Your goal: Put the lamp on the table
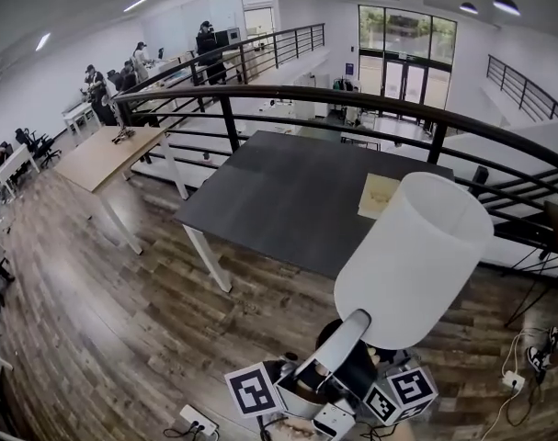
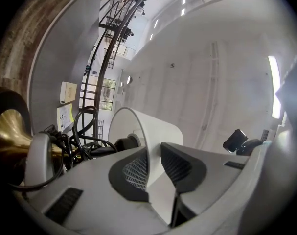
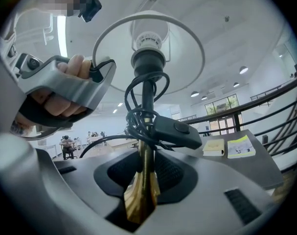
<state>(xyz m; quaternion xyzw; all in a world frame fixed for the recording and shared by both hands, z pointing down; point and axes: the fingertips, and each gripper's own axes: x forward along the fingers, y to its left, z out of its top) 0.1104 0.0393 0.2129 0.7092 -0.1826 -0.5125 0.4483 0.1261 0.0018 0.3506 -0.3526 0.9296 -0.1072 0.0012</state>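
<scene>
The lamp has a white drum shade (image 1: pixel 412 260), a brass stem (image 3: pixel 142 190) and a black cord with a switch (image 3: pixel 175 131) coiled round the stem. It hangs tilted over the floor, near the front edge of the dark table (image 1: pixel 288 196). My left gripper (image 2: pixel 155 169) is shut on the shade's lower rim (image 2: pixel 149 180); in the head view its white finger (image 1: pixel 341 336) reaches up to the shade. My right gripper (image 3: pixel 143 177) is shut on the brass stem, with the bulb socket (image 3: pixel 148 58) above it. The lamp's brass base (image 2: pixel 9 131) shows at the left.
A book (image 3: pixel 214 146) and a booklet (image 3: pixel 241 147) lie on the table's far right part. A black curved railing (image 1: pixel 352 99) runs behind the table. A light wooden desk (image 1: pixel 108 154) stands to the left. Power strips (image 1: pixel 198 421) and cables lie on the floor.
</scene>
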